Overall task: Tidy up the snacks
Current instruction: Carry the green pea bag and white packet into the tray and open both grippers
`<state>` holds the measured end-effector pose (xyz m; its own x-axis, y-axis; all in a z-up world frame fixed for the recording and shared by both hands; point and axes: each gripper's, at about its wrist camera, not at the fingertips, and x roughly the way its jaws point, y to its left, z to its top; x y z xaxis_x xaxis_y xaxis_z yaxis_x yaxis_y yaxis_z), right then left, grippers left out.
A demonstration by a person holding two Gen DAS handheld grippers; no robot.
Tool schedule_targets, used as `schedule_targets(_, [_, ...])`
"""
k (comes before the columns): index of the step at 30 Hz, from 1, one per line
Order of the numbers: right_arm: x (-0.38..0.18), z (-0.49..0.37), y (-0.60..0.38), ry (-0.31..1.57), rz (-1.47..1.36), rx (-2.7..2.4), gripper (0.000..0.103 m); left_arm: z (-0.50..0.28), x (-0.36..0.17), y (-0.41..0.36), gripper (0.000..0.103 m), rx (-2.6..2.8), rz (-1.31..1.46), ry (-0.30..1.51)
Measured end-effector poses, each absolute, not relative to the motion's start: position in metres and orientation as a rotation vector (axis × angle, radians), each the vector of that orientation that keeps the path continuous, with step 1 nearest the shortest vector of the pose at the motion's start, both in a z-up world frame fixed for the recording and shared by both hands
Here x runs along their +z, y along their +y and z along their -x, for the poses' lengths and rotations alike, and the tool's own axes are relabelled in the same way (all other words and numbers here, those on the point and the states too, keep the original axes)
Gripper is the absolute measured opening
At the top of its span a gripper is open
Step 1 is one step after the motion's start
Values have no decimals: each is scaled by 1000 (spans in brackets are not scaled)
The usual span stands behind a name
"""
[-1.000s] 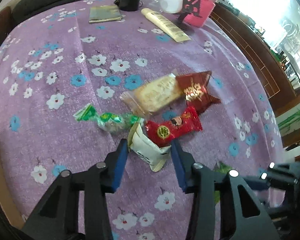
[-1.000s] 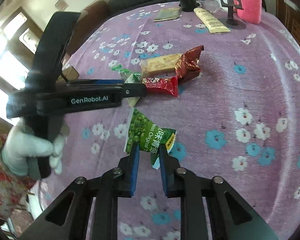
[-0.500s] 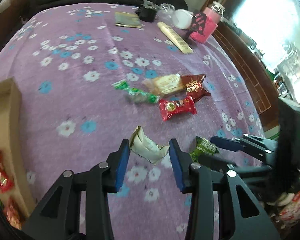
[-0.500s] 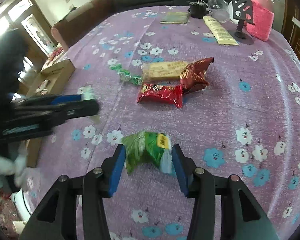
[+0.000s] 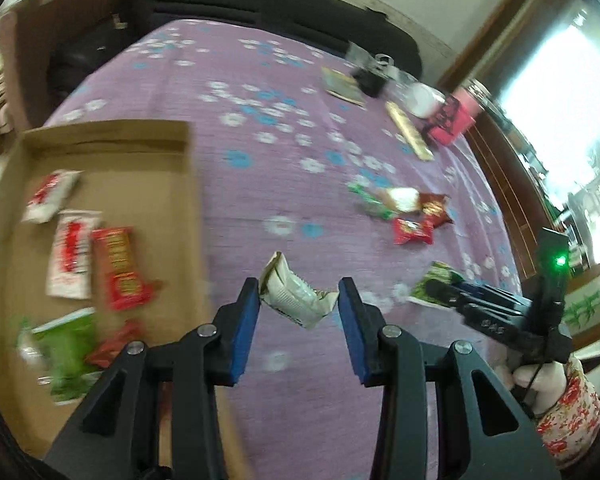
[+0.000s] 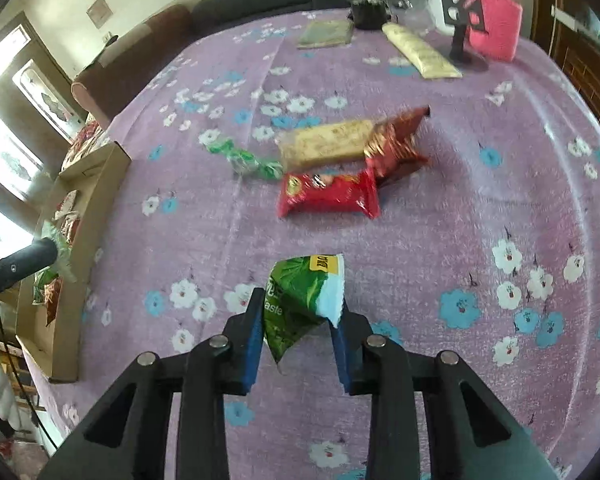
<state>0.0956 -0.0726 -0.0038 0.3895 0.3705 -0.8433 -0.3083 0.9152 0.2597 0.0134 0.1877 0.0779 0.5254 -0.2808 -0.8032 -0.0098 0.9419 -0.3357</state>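
My left gripper is shut on a white snack packet and holds it above the purple cloth, just right of the cardboard box, which holds several snacks. My right gripper has its jaws closing on a crumpled green snack packet, both pads touching it. That packet also shows at the right of the left wrist view. On the cloth lie a red packet, a beige bar, a dark red packet and a green candy.
At the table's far end stand a pink container, a black stand, a cream tube, a booklet and a glass. A dark sofa runs behind. A gloved hand with a flowery sleeve holds the right gripper.
The left gripper has carried the white packet leftward and up, and the cardboard box has come into its view. The right gripper's jaws spread wide around the green packet, then narrowed onto it.
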Motion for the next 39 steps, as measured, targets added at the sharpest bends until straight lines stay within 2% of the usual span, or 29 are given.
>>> schedule_targets(8, [26,-89,-9,1061,-35,506,28,-6,79,280,42,22,301,991])
schedule_targets(15, [47,-83,113,1039,40,692,28,-5,68,340,47,132,288,1026])
schedule_targets(20, [43,-76,196,1046,136,756,28,19,89,355,49,80,389,971])
schedule_targets(28, [24,-79,260,1066,255,693,32,86,147,382,63,85,436,821])
schedule_targets(30, [27,-78,263,1068,261,684,32,99,158,388,74,89,438,789])
schedule_targets(32, [33,-75,264,1059,268,671,32,109,173,393,81,139,425,761])
schedule_targets(39, [57,-69,250,1019,197,679,32,150,204,398,83,240,449,671])
